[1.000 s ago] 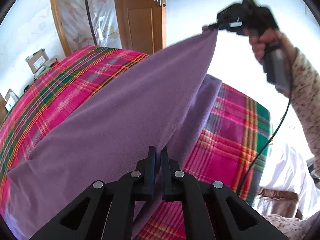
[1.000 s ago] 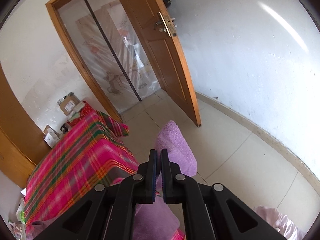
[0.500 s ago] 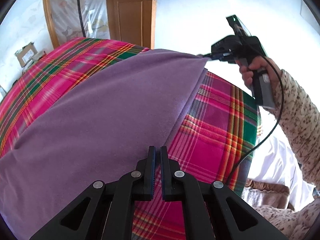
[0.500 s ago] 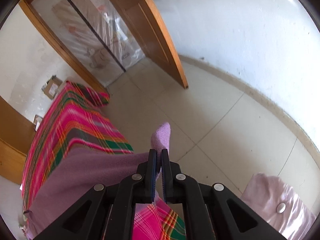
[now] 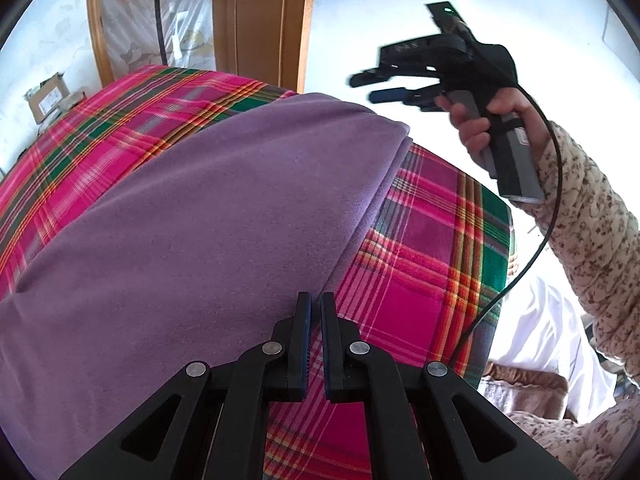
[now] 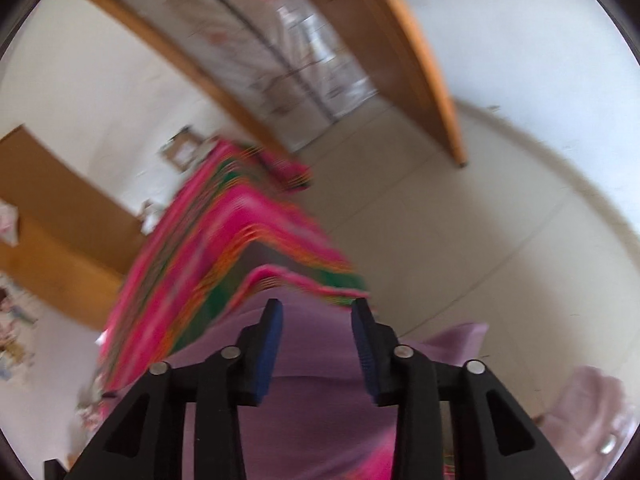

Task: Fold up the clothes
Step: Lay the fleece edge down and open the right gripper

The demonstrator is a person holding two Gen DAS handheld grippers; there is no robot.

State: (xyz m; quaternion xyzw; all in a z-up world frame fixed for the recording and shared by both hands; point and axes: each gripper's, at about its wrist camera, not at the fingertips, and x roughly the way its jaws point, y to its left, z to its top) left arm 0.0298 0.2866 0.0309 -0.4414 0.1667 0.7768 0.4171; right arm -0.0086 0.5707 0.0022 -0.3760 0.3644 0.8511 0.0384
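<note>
A purple cloth [image 5: 208, 216] lies doubled over on the pink plaid bed cover [image 5: 424, 256]. My left gripper [image 5: 314, 300] is shut at the cloth's near right edge, and the edge runs in at its fingertips. In the left wrist view my right gripper [image 5: 376, 86], held in a person's hand, hangs above the cloth's far corner. Its jaws are opening and nothing is between them. The right wrist view is blurred: my right gripper [image 6: 316, 308] stands apart over the purple cloth [image 6: 316, 384], with the plaid cover [image 6: 224, 248] beyond it.
A wooden door [image 5: 264, 20] and a curtained doorway stand past the bed. Cardboard boxes [image 5: 48, 96] sit at the far left. White and brown bedding [image 5: 536, 356] lies right of the bed. Tiled floor [image 6: 460, 240] and a pale pink cushion [image 6: 592, 412] are on the right.
The right gripper came down with the cloth's raised corner, laid it on the bed and let go. The cloth now lies flat. The left gripper stayed shut in place.
</note>
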